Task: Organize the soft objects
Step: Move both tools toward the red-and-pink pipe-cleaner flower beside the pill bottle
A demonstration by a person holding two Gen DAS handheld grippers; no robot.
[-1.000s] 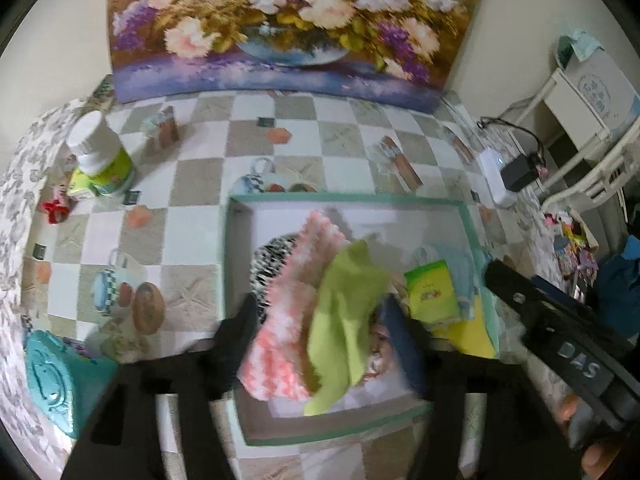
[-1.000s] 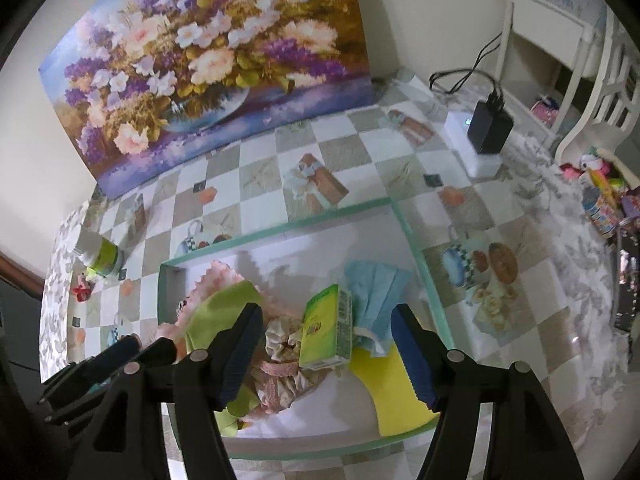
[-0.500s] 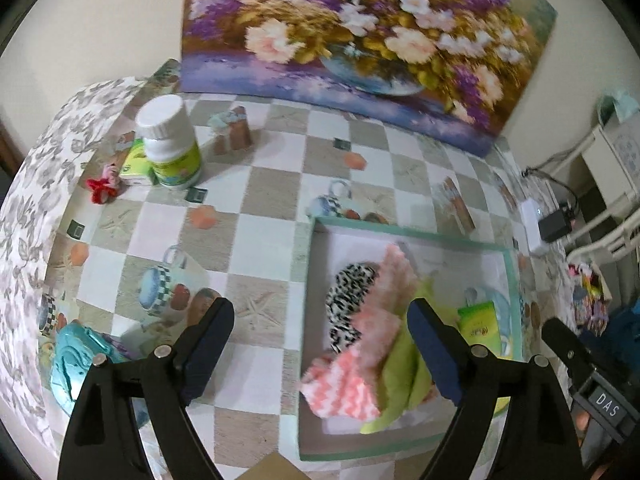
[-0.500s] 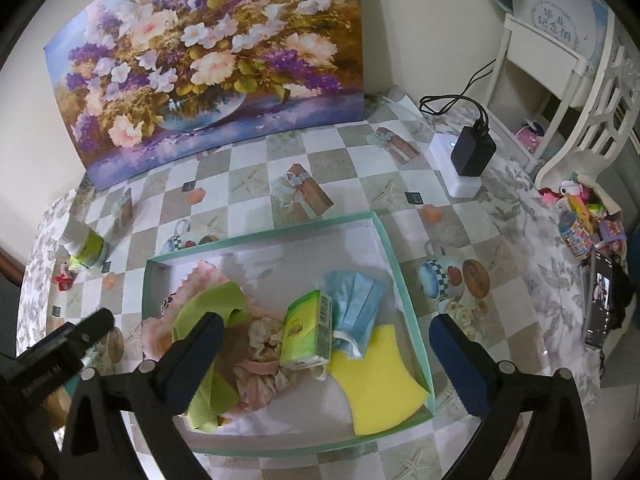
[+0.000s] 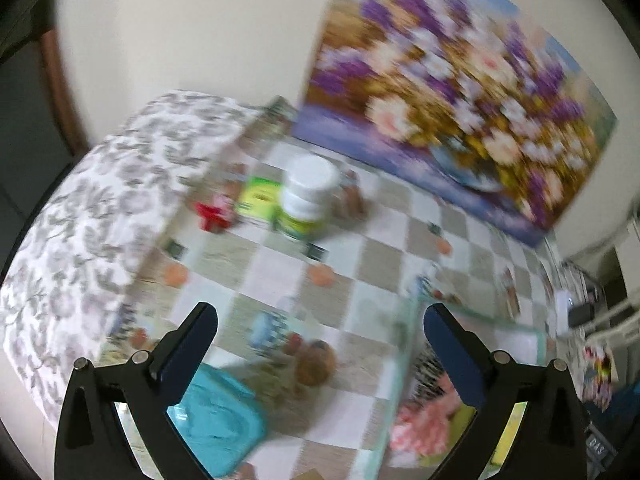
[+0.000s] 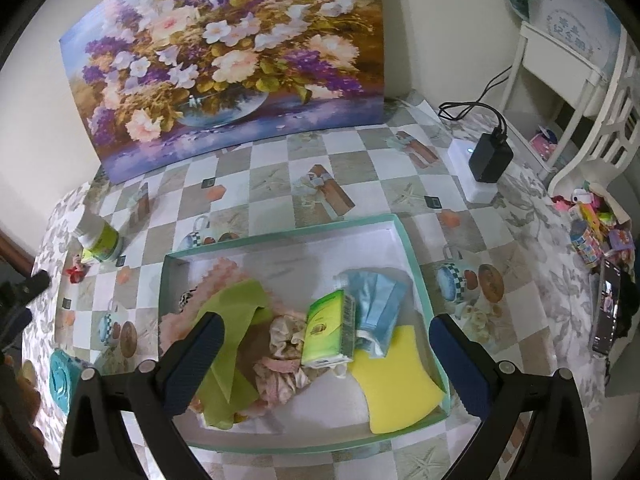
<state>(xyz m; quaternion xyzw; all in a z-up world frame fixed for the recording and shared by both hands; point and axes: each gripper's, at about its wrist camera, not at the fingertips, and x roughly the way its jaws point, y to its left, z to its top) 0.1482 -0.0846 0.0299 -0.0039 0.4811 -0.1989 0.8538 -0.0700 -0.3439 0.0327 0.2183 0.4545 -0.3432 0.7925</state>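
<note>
A teal-rimmed white tray point(image 6: 280, 240) holds a lime green cloth point(image 6: 236, 308), a pink knitted cloth point(image 6: 224, 276), a frilly beige-pink cloth point(image 6: 284, 360), a green tissue pack point(image 6: 328, 328), blue face masks point(image 6: 376, 300) and a yellow sponge point(image 6: 396, 380). My right gripper point(image 6: 326, 322) hangs open above the tray's front half, holding nothing. My left gripper point(image 5: 320, 314) is left of the tray, over the checked tablecloth; its jaws are opening and nothing is between them. In the blurred left wrist view the tray's corner point(image 5: 404, 360) and the pink cloth point(image 5: 424, 424) show at lower right.
A white bottle point(image 5: 308, 200), a green packet point(image 5: 260, 198) and a small red toy point(image 5: 212, 214) stand at the table's far left. A teal object point(image 5: 216, 428) lies near the front left. A flower painting point(image 6: 240, 60) leans on the wall. A charger point(image 6: 490, 158) and a phone point(image 6: 606, 312) lie to the right.
My left gripper let go of the pink and green cloths, opened and swung left off the tray. My right gripper opened wide above the tray and stayed there.
</note>
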